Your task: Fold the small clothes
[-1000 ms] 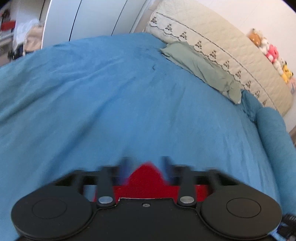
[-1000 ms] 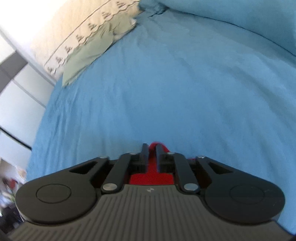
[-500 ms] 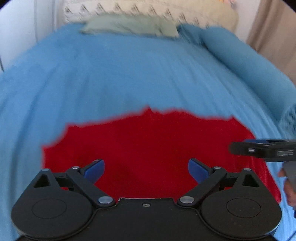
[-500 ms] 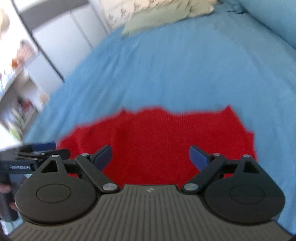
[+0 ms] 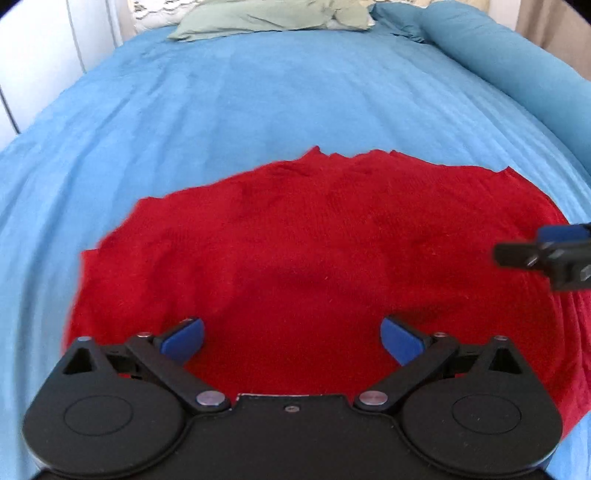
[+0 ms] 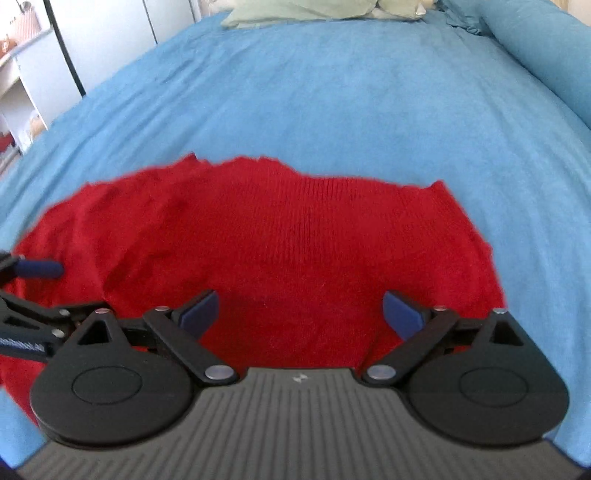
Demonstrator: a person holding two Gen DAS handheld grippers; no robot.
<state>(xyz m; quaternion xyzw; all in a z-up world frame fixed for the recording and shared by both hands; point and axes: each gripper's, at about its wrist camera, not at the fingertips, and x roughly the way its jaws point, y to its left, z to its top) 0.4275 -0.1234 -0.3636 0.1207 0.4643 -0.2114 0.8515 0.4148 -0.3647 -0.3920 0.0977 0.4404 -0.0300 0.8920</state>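
Note:
A red knit garment [image 5: 314, 251] lies spread flat on the blue bedspread [image 5: 277, 92]; it also shows in the right wrist view [image 6: 295, 236]. My left gripper [image 5: 291, 339] is open and empty, its blue pads wide apart just above the garment's near part. My right gripper [image 6: 301, 314] is open and empty over the garment's near edge. The right gripper's tip shows at the right edge of the left wrist view [image 5: 546, 251], and the left gripper's tip at the left edge of the right wrist view [image 6: 33, 269].
A pale green pillow [image 5: 273, 14] lies at the head of the bed. A rolled blue duvet [image 5: 517, 66] runs along the right side. White wardrobe doors [image 6: 103, 33] stand to the left of the bed.
Both grippers were shut on the red garment a second ago. They have opened, let it go and drawn back, and the garment now lies spread on the bed.

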